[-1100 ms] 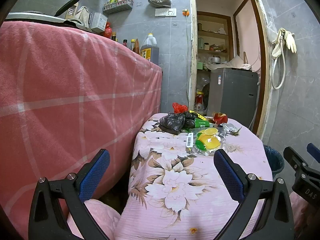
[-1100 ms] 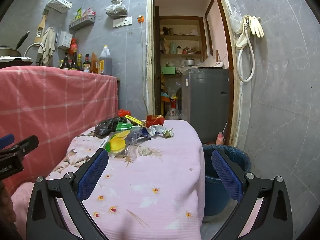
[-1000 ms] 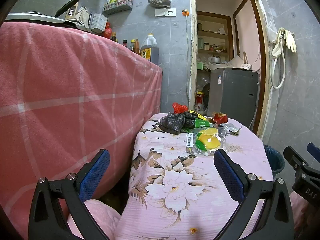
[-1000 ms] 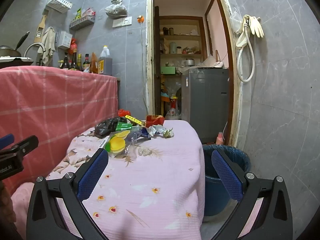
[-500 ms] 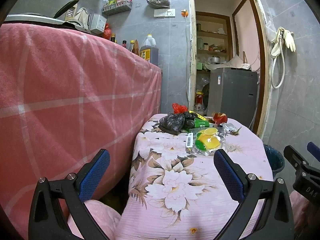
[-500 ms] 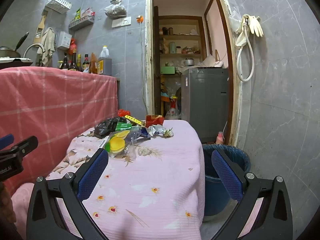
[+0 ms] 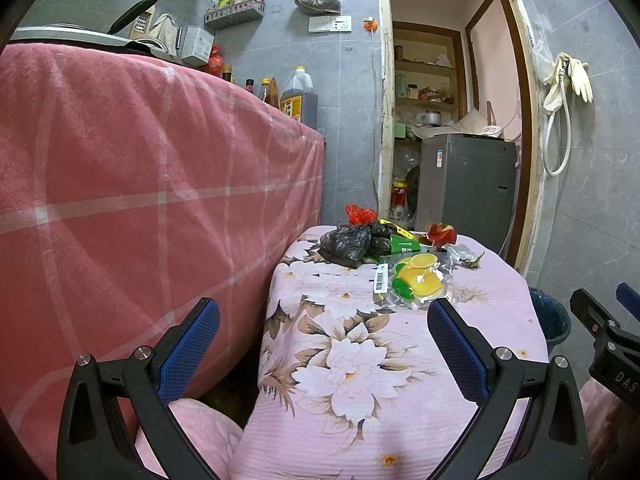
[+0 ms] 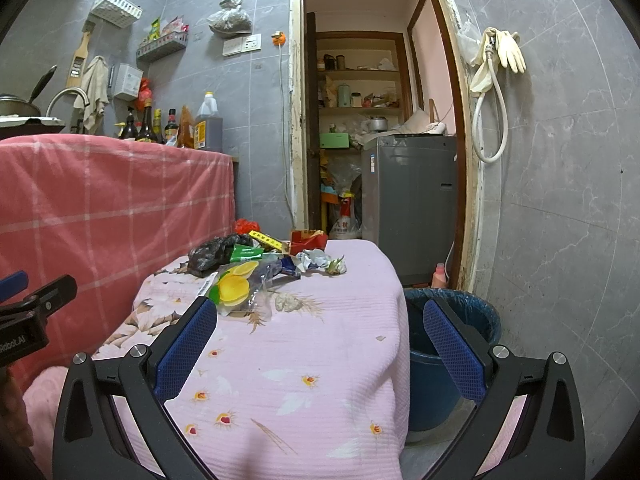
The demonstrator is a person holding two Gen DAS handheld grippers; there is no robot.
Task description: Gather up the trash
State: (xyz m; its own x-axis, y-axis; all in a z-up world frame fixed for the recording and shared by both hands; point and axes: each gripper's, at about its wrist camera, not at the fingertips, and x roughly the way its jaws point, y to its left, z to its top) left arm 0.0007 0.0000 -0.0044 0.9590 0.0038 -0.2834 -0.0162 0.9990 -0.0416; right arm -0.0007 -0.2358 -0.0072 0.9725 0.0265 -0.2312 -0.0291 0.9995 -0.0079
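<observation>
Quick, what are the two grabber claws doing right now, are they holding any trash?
Left gripper: open, holding nothing.
Right gripper: open, holding nothing.

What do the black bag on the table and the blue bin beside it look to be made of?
Black bag: thin plastic film, going by its crumpled folds and glossy highlights. Blue bin: probably rigid moulded plastic, smooth and evenly coloured, with a thin dark liner wrinkled over its rim. The table wears a soft, ribbed floral cloth.
</observation>
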